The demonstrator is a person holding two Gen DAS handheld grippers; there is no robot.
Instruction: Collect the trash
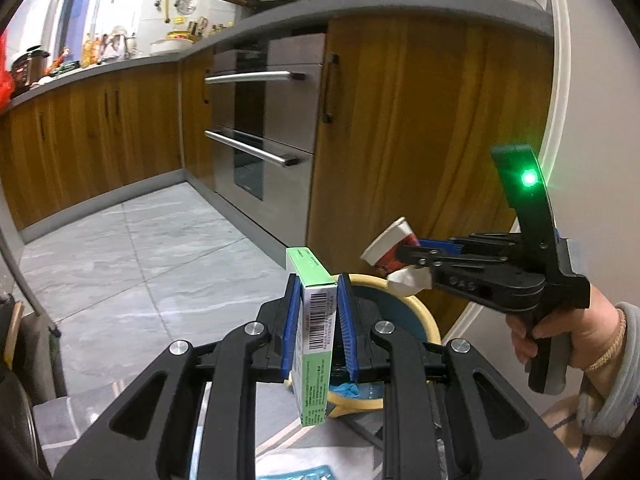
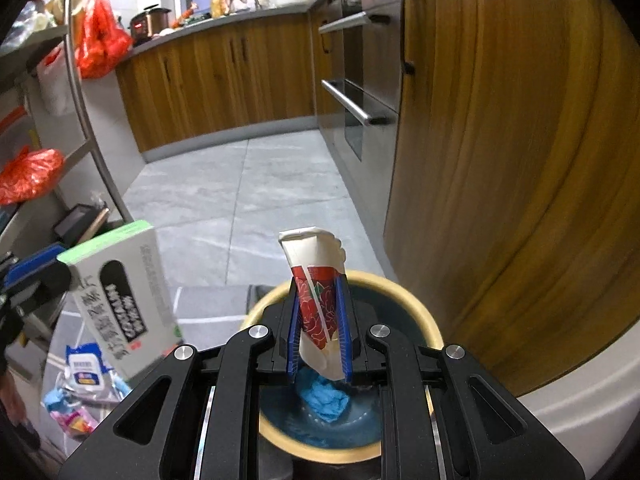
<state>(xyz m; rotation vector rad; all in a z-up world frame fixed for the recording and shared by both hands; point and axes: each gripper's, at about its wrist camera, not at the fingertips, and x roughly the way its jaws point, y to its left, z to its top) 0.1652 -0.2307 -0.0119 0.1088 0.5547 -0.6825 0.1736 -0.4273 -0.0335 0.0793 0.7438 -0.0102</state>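
Holding a green-and-white box (image 1: 314, 334) upright between its 2 blue pads, the left gripper (image 1: 318, 330) hangs above the floor (image 1: 132, 248), just to the left of a yellow-rimmed bin (image 1: 428, 316). From the right wrist view the same box (image 2: 124, 300) shows at the left, tilted, with printed black lettering on its white face. The right gripper (image 2: 320, 328) is clamped on a flattened red-and-white cup (image 2: 318, 300), which stands up past the fingertips directly over the bin (image 2: 416, 304). In the left wrist view that cup (image 1: 390, 242) sticks out sideways from the right gripper (image 1: 404, 258), above the bin's far rim, and a green light glows on the handle gripped by the person's hand (image 1: 560, 332). Inside the bin lies a crumpled blue glove (image 2: 326, 398) on a blue liner. More wrappers (image 2: 80, 384) lie scattered on the floor at lower left. Wooden cabinets (image 1: 420, 120) and a steel oven (image 1: 260, 120) line the kitchen under a grey worktop (image 1: 360, 8).
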